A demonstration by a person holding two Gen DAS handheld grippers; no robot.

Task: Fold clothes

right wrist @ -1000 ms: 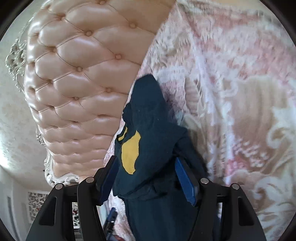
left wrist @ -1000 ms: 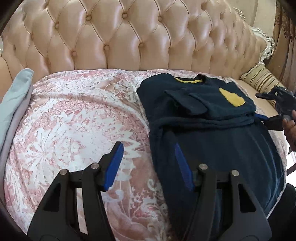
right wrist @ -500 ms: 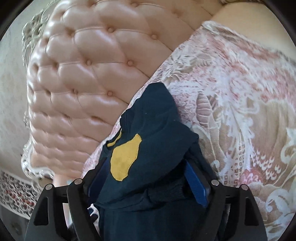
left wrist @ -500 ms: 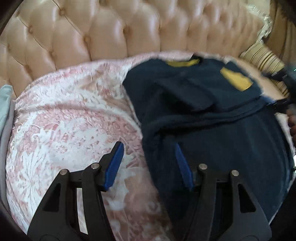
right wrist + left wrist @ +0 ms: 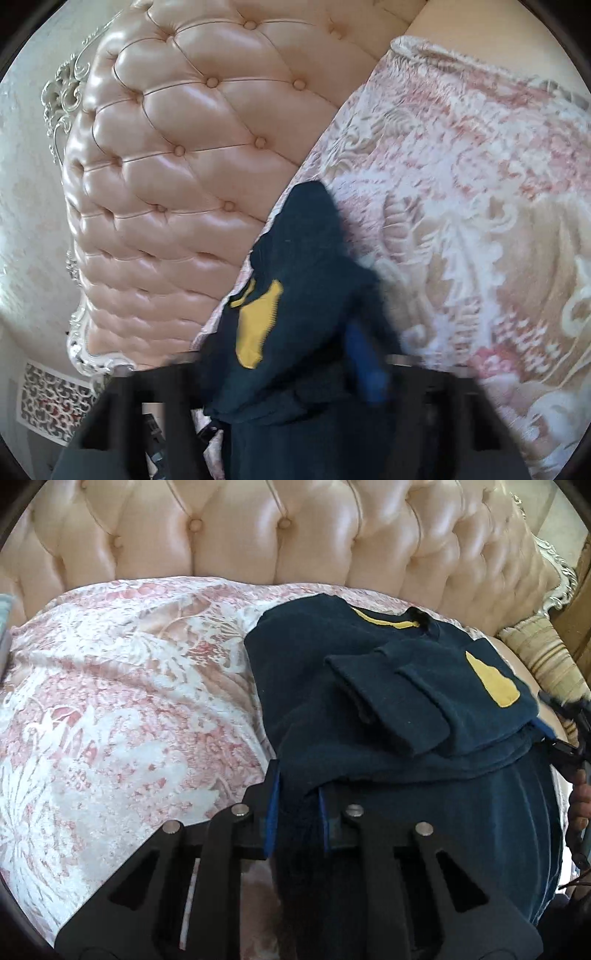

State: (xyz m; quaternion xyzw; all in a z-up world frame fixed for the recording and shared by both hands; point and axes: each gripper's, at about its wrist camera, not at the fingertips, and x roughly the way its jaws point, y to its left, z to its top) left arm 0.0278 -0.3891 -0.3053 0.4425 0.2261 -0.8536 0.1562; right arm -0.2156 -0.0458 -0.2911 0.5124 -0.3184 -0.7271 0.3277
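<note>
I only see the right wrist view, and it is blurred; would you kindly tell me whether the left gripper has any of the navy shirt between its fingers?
Observer: Yes. The left gripper is closing its fingers on a bunched fold at the near left edge of the navy shirt.
Operator: Thank you. How are the sleeves lying?
Observer: The sleeves are folded in across the chest, side by side.
Operator: Is anything else lying beyond the shirt?
Observer: A pale grey-blue cloth shows at the far left edge of the floral cover, well apart from the shirt.
</note>
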